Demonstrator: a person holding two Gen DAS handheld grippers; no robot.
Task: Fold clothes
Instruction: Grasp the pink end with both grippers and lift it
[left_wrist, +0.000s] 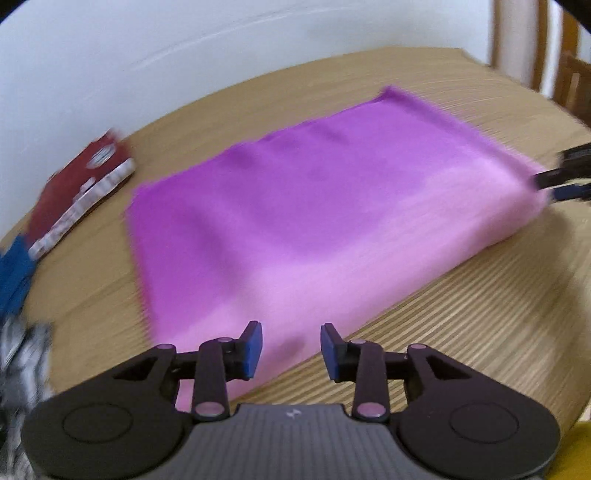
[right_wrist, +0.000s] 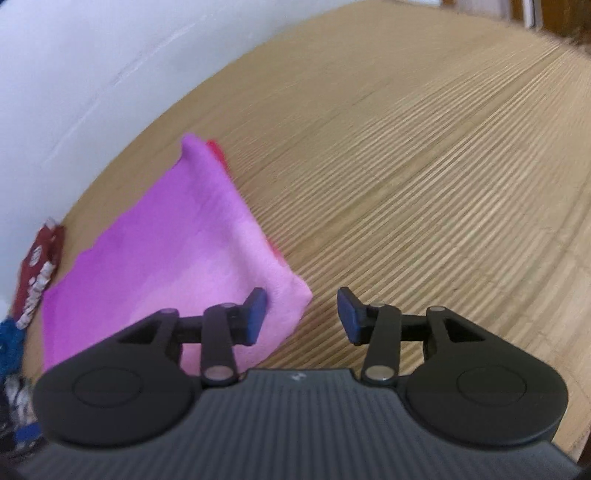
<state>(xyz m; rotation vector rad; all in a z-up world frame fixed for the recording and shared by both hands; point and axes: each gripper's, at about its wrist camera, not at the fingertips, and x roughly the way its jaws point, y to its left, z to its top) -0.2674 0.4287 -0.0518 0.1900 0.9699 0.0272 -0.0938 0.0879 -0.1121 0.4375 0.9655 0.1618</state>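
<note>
Both grippers, left gripper (left_wrist: 291, 350) and right gripper (right_wrist: 302, 318), gape empty over the soft, floppy folded purple cloth (left_wrist: 314, 221) mid-frame, so I'd pinch corners.

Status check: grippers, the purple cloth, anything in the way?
Left gripper open, empty. Right gripper open, empty. Purple cloth folded flat on table. Red packet beside it, clear.

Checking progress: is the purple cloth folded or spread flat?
Folded: the purple cloth lies as a neat rectangle with a thick, rounded doubled edge on the wooden table.
</note>
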